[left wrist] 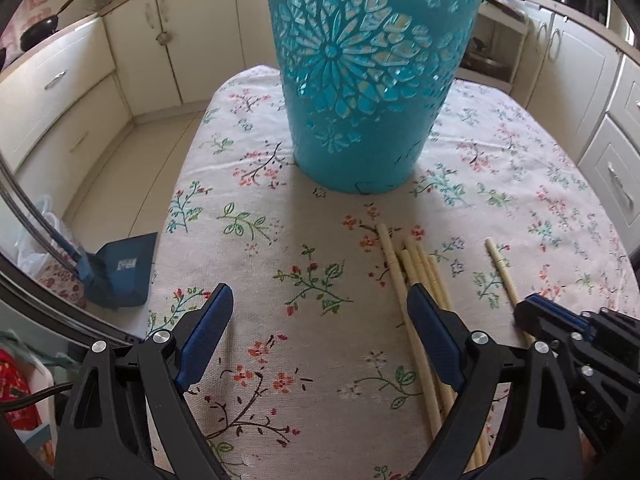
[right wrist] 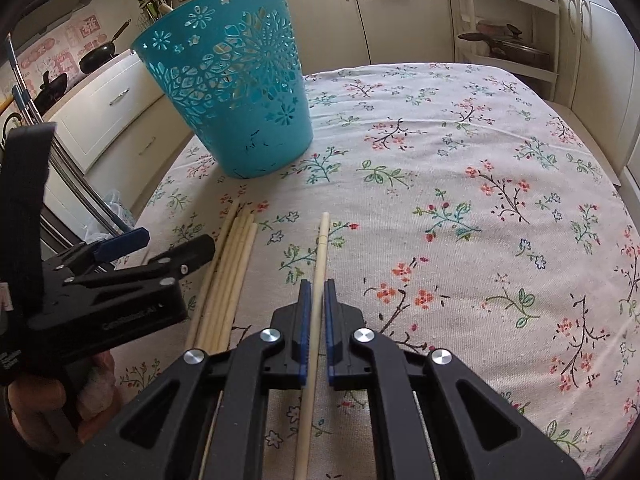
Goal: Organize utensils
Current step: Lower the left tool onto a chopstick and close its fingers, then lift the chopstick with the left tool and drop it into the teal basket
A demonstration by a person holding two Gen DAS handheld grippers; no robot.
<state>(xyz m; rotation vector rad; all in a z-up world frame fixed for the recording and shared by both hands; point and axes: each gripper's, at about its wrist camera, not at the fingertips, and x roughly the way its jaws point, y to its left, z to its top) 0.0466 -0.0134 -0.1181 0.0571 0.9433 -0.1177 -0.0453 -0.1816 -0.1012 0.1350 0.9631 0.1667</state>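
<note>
A teal cut-out basket (left wrist: 360, 80) stands upright on the floral tablecloth; it also shows in the right wrist view (right wrist: 236, 100). Several cream chopsticks (left wrist: 416, 280) lie bundled on the cloth, also seen in the right wrist view (right wrist: 232, 264). A single chopstick (right wrist: 320, 256) lies apart to their right, and shows in the left wrist view (left wrist: 500, 272). My right gripper (right wrist: 316, 288) is nearly closed around this single chopstick, with small gaps beside it. My left gripper (left wrist: 320, 300) is open and empty, its right finger over the bundle.
The table (right wrist: 480, 160) carries a floral cloth. Cream kitchen cabinets (left wrist: 60, 92) surround it. A blue dustpan (left wrist: 120, 272) sits on the floor at the left. An open shelf with pots (right wrist: 508, 40) stands behind the table.
</note>
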